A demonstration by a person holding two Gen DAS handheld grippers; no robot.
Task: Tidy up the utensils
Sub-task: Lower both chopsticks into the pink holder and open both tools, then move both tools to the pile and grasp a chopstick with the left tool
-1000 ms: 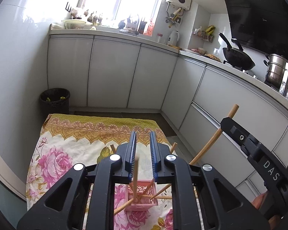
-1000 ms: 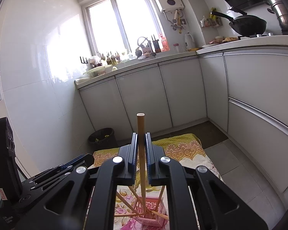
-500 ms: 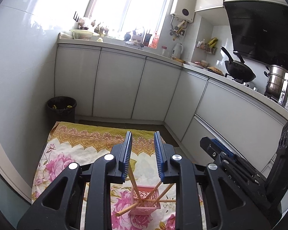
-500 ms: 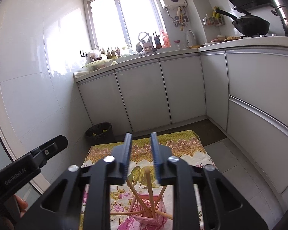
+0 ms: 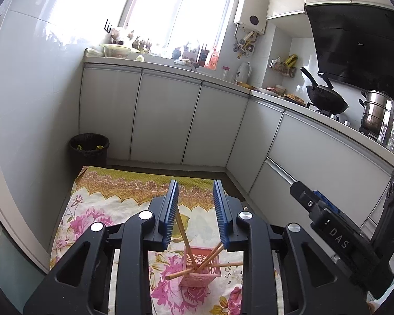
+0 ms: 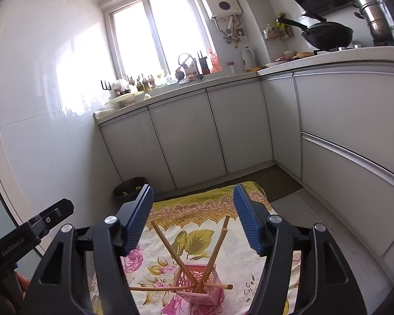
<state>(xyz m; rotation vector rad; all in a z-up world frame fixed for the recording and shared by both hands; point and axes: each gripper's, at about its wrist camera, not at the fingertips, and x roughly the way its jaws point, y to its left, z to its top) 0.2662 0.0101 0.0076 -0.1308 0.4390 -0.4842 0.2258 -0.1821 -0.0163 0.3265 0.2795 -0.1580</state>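
Pink basket (image 5: 200,273) front partly hidden behind left tongs (image 5: 194,215).

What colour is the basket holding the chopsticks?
Pink; the basket shows best in the right wrist view.

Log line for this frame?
left gripper: opening, empty | right gripper: opening, empty | chopsticks: in pink basket

Pink perforated basket (image 6: 197,287) stands upright on the floral cloth; four wooden chopsticks (image 6: 214,252) rest inside it, splayed; two lean steeply outward, crossing; two lie near level, tips projecting past the rim (image 5: 174,276).
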